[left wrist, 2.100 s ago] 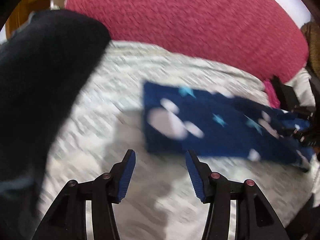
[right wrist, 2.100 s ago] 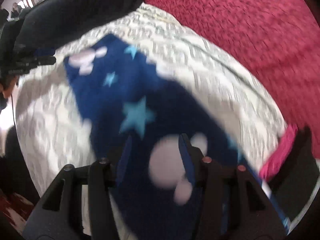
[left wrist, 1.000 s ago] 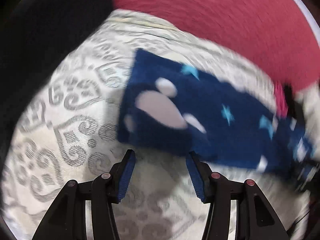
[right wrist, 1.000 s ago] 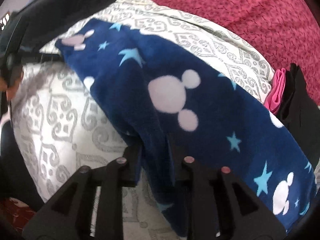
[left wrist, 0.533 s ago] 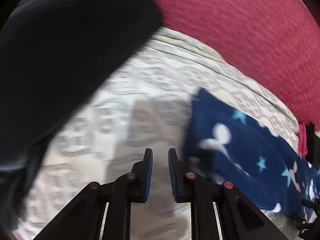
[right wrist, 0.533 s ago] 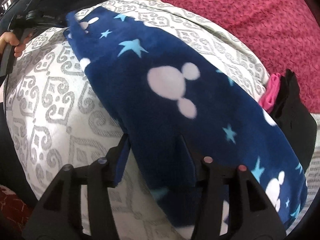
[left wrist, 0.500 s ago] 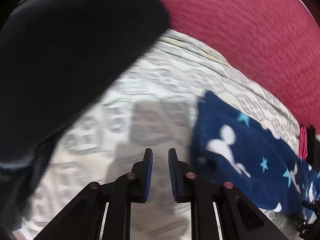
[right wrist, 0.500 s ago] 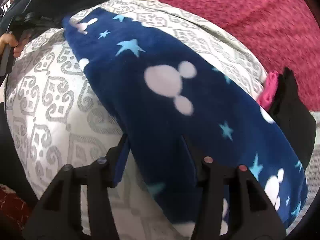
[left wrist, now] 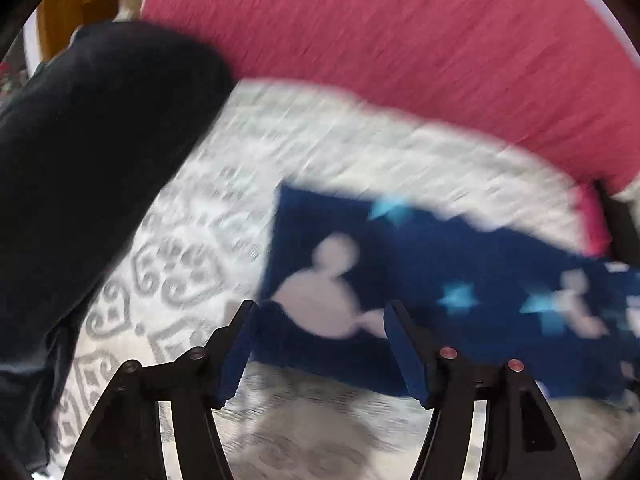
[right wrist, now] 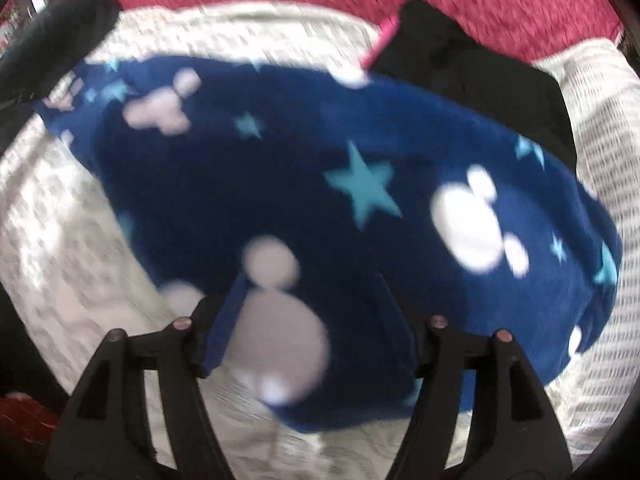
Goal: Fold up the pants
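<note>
The pants [right wrist: 304, 184] are dark blue fleece with white mouse heads and light blue stars, lying folded lengthwise on a white and grey patterned bedspread [right wrist: 60, 240]. In the left wrist view the pants [left wrist: 440, 268] run from the centre to the right edge. My left gripper [left wrist: 320, 344] is open, its blue-padded fingers just in front of the pants' near left end. My right gripper [right wrist: 312, 320] is open, its jaws standing on either side of the pants' near edge. Both views are motion-blurred.
A red blanket [left wrist: 400, 32] lies along the far side. A black cushion or garment [left wrist: 80, 152] lies at the left. A black cloth [right wrist: 472, 64] with a pink item [right wrist: 380, 44] sits behind the pants' far right end.
My left gripper has opened from nearly shut and swung right to the pants' end. My right gripper has shifted along the pants toward their other end, jaws still open.
</note>
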A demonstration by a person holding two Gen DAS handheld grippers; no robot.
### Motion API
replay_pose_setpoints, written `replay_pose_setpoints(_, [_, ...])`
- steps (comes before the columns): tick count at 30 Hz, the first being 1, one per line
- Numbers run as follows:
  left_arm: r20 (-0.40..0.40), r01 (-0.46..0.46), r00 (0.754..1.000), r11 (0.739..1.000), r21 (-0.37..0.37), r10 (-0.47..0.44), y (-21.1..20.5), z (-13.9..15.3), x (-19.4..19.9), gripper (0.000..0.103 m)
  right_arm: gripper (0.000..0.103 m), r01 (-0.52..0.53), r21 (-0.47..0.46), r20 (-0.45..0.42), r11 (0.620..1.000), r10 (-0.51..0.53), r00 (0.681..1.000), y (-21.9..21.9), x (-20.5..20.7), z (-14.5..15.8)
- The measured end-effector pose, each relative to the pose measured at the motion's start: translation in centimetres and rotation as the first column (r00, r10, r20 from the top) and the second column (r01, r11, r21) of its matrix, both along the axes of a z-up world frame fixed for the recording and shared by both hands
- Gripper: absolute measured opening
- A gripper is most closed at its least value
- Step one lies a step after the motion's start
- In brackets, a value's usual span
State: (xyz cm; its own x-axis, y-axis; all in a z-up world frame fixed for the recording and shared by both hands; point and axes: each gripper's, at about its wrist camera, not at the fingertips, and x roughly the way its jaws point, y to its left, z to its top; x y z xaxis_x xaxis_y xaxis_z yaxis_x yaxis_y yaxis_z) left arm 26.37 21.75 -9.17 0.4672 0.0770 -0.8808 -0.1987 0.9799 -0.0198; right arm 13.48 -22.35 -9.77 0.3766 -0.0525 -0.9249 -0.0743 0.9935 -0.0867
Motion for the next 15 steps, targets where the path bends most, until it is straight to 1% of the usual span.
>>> replay_pose_setpoints(1, [-0.047, -0.036, 0.998, 0.998, 0.045, 0.038, -0.2, -0.7, 0.2, 0.050, 0.068, 0.031, 0.029, 0.011, 0.999, -0.032, 0.999, -0.9, -0.4, 0.2])
replay_pose_setpoints(3, [-0.013, 0.021, 1.000, 1.000, 0.003, -0.021, -1.7, 0.2, -0.9, 0.049, 0.068, 0.071, 0.089, 0.046, 0.994, -0.075, 0.996, -2.3, -1.3, 1.4])
replay_pose_setpoints(4, [0.026, 0.083, 0.996, 0.996, -0.018, -0.082, -3.3, 1.4, -1.7, 0.049, 0.068, 0.088, 0.108, 0.084, 0.990, -0.098, 0.992, -3.1, -2.0, 2.4])
replay_pose_setpoints(5, [0.061, 0.184, 0.981, 0.983, -0.028, -0.182, -6.1, 2.9, -2.7, 0.051, 0.068, 0.093, 0.114, 0.107, 0.989, -0.106, 0.989, -3.5, -2.5, 3.0])
replay_pose_setpoints(6, [0.073, 0.243, 0.968, 0.969, -0.038, -0.239, -7.7, 3.6, -3.0, 0.052, 0.068, 0.088, 0.115, 0.128, 0.990, -0.102, 0.987, -3.6, -3.1, 3.6])
replay_pose_setpoints(7, [0.086, 0.311, 0.948, 0.949, -0.051, -0.306, -9.7, 4.4, -3.7, 0.053, 0.068, 0.064, 0.105, 0.152, 0.992, -0.079, 0.985, -3.3, -3.8, 4.2])
replay_pose_setpoints(8, [0.097, 0.376, 0.924, 0.924, -0.069, -0.369, -11.9, 5.0, -4.4, 0.056, 0.069, 0.023, 0.072, 0.178, 0.997, -0.036, 0.983, -2.4, -4.5, 4.5])
replay_pose_setpoints(9, [0.105, 0.424, 0.904, 0.901, -0.093, -0.414, -13.9, 5.4, -4.9, 0.056, 0.073, -0.024, 0.025, 0.200, 0.999, 0.018, 0.980, -1.1, -5.2, 4.4])
replay_pose_setpoints(10, [0.116, 0.470, 0.882, 0.872, -0.134, -0.457, -16.0, 5.6, -5.6, 0.056, 0.078, -0.079, -0.033, 0.216, 0.996, 0.085, 0.973, 0.5, -5.8, 4.1])
replay_pose_setpoints(11, [0.123, 0.505, 0.863, 0.846, -0.174, -0.490, -17.8, 5.7, -6.2, 0.056, 0.079, -0.133, -0.081, 0.220, 0.988, 0.148, 0.964, 1.9, -6.0, 3.4])
replay_pose_setpoints(12, [0.125, 0.524, 0.852, 0.829, -0.196, -0.509, -18.9, 5.7, -6.4, 0.056, 0.079, -0.196, -0.141, 0.212, 0.970, 0.223, 0.951, 3.4, -6.2, 2.5])
replay_pose_setpoints(13, [0.130, 0.545, 0.839, 0.810, -0.217, -0.529, -20.2, 5.7, -7.0, 0.056, 0.079, -0.236, -0.190, 0.197, 0.953, 0.272, 0.942, 4.5, -6.3, 1.5])
replay_pose_setpoints(14, [0.130, 0.565, 0.825, 0.791, -0.235, -0.550, -21.8, 5.5, -7.5, 0.056, 0.079, -0.259, -0.213, 0.181, 0.942, 0.299, 0.937, 5.2, -6.4, 0.6])
replay_pose_setpoints(15, [0.123, 0.572, 0.820, 0.785, -0.240, -0.560, -22.8, 5.4, -7.9, 0.056, 0.070, -0.278, -0.222, 0.168, 0.935, 0.317, 0.933, 5.3, -6.0, -0.1])
